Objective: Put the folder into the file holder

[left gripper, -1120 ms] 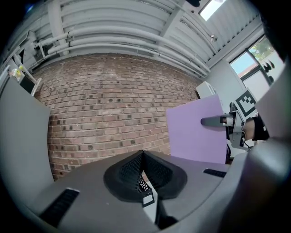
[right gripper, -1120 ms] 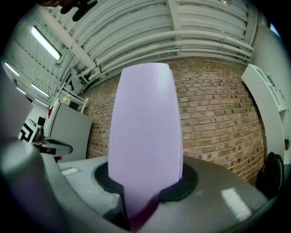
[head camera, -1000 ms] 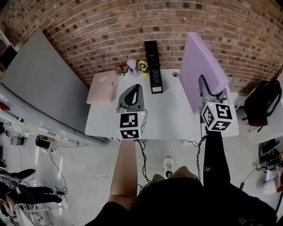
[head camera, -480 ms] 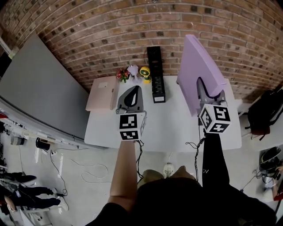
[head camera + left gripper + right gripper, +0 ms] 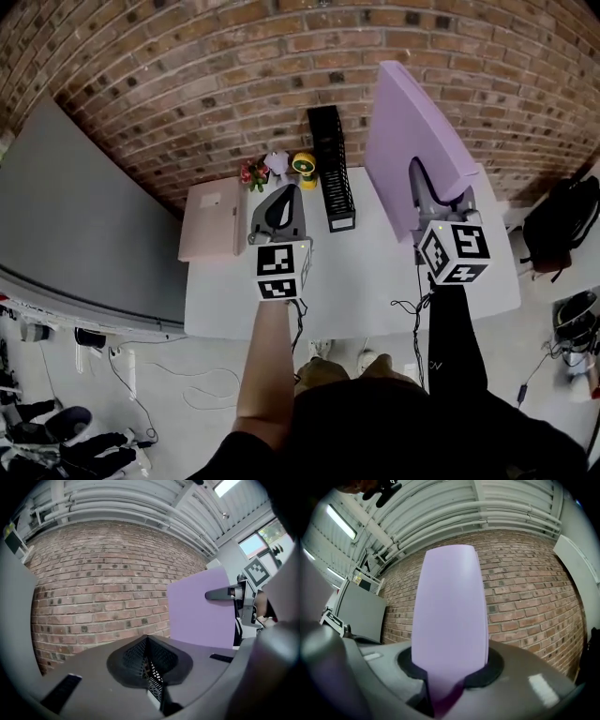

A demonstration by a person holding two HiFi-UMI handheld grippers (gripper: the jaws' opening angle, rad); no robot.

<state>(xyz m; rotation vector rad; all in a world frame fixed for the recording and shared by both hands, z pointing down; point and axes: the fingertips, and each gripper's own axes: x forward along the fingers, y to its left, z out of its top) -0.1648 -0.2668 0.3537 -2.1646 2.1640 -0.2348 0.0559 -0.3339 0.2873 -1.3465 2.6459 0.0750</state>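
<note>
**Change since the earlier frames:** the lilac, flat, rectangular folder [image 5: 408,141] now stands closer to the black mesh upright file holder [image 5: 330,164], with only a narrow gap between its left edge and the holder in the head view. The left gripper [image 5: 279,211] is about where it was.

**Item 1, folder.** It is held upright in the air above the right half of the white worktop [image 5: 375,272], not touching it, and not yet in the file holder.
- Handling (judged): light. It stays flat and unbowed though held from one edge, so it is fairly stiff. The smooth cover is probably slippery, and the large face may swing when turned.
- Hold: the lower edge, near the middle of its width, where the grip already sits. This leaves the far edge free to lead into a slot.

**Item 2, right gripper [image 5: 427,187].** It is clamped on the folder's lower edge, and the lilac sheet [image 5: 450,620] rises straight from between its jaws.

**Item 3, left gripper.** The jaws are together with nothing between them. It hovers over the worktop to the left of the file holder.

**Item 4, file holder.** It stands at the back of the worktop against the brick wall [image 5: 187,84], with its slots running front to back.

**Item 5, other.** A pink flat pad [image 5: 211,220] lies at the worktop's left end.
</note>
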